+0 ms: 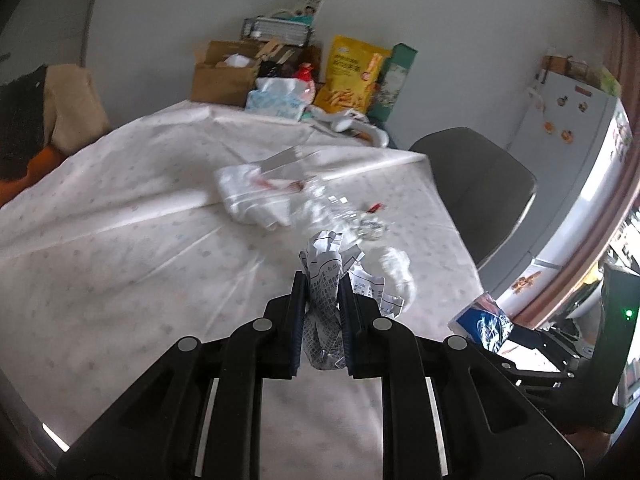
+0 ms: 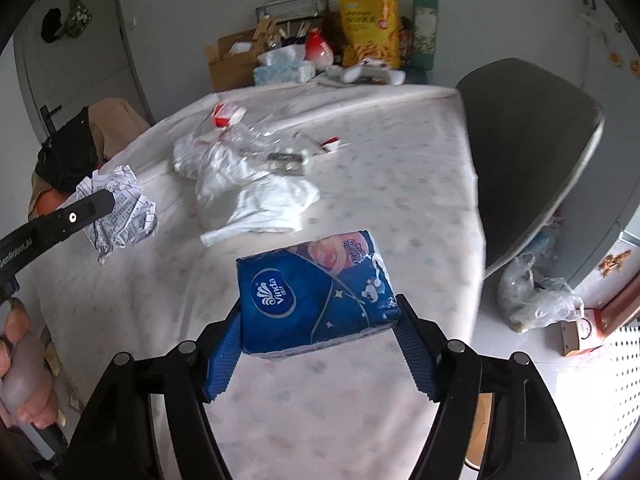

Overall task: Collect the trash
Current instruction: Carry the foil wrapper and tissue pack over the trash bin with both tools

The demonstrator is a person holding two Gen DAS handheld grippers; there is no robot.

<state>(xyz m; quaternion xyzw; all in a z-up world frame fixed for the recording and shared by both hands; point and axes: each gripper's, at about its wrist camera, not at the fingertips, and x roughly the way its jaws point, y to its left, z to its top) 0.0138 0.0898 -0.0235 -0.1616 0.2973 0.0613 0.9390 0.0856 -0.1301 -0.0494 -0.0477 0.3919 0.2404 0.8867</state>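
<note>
A: What covers the surface?
B: A pale cloth, with white crumpled wrappers lying mid-way.
A: And the right gripper?
B: Clamped on a blue tissue pack, held above the near edge.
A: The left gripper?
B: Pinching a crumpled printed paper, lifted clear.

A table under a pale dotted cloth fills the middle of the room. A grey chair stands at its right edge; a second chair, draped in tan and dark cloth, stands at the left. The wall behind is plain white, with a grey door at the far left. A white fridge bearing magnets stands at the right. The floor is pale and glossy; strong daylight enters low on the right.
</note>
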